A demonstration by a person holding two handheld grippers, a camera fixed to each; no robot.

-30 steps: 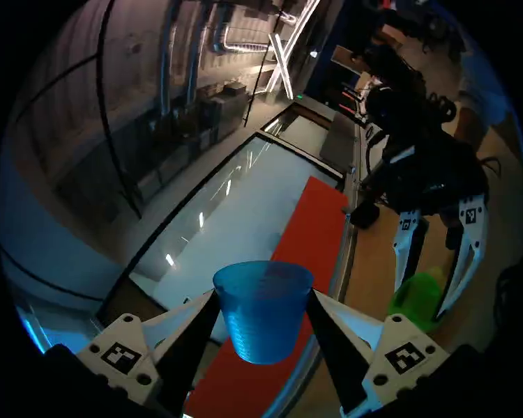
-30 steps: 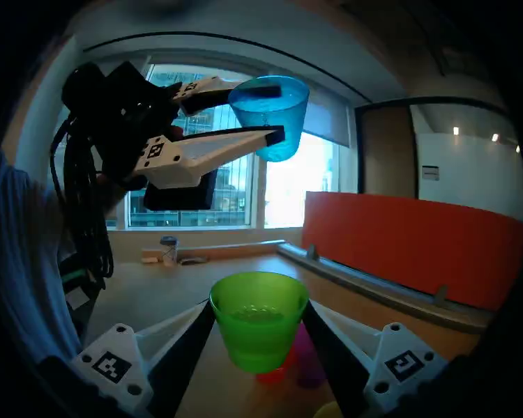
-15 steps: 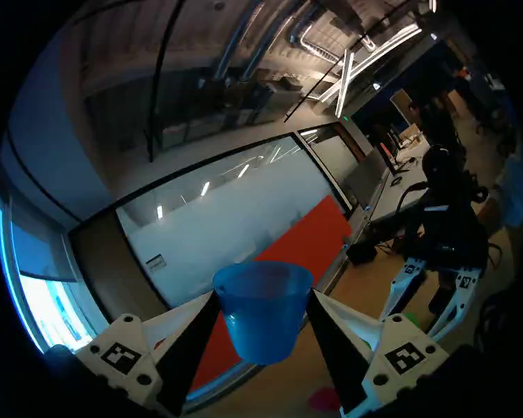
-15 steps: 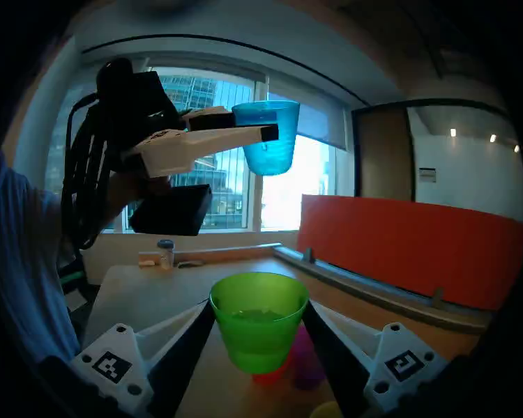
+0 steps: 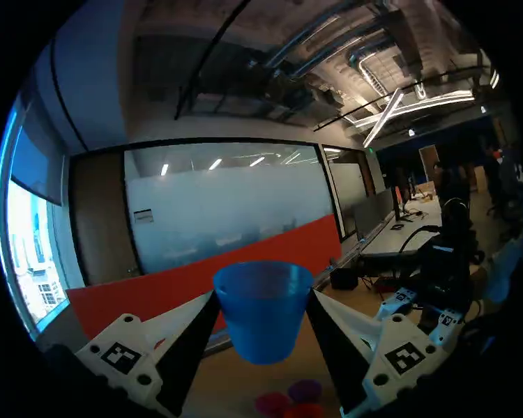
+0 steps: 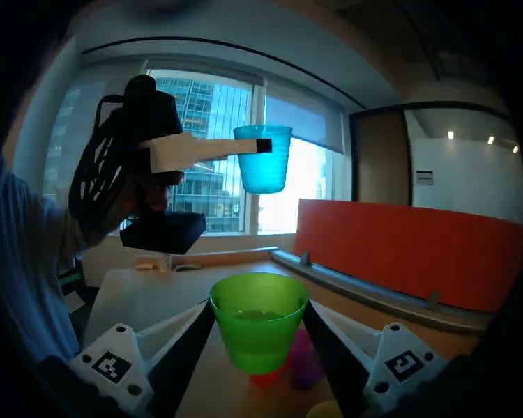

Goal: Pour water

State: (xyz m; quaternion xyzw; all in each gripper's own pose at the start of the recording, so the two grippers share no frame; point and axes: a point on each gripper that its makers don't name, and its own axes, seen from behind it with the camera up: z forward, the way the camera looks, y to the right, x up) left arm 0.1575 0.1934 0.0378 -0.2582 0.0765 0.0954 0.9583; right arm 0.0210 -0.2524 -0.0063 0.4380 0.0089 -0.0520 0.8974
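In the left gripper view, my left gripper [image 5: 263, 306] is shut on a blue plastic cup [image 5: 263, 322], held upright between its white fingers. The right gripper view shows that same blue cup [image 6: 263, 160] raised high and level, above and beyond the green cup, with a hand [image 6: 139, 191] on the left gripper [image 6: 261, 148]. My right gripper [image 6: 259, 313] is shut on a green cup [image 6: 259, 327] that holds some water, low over the wooden table [image 6: 150, 299]. Farther off at the right of the left gripper view, the right gripper [image 5: 420, 310] points down toward the table.
An orange partition [image 6: 415, 247] runs along the table's far right side. Small red and purple cups [image 6: 296, 359] sit on the table just under the green cup. A large window [image 6: 206, 174] lies behind. A person's blue sleeve [image 6: 24, 279] is at the left.
The left gripper has turned the blue cup from tilted back to upright and level; its view swung from the ceiling to the room. The right gripper and green cup stayed still.
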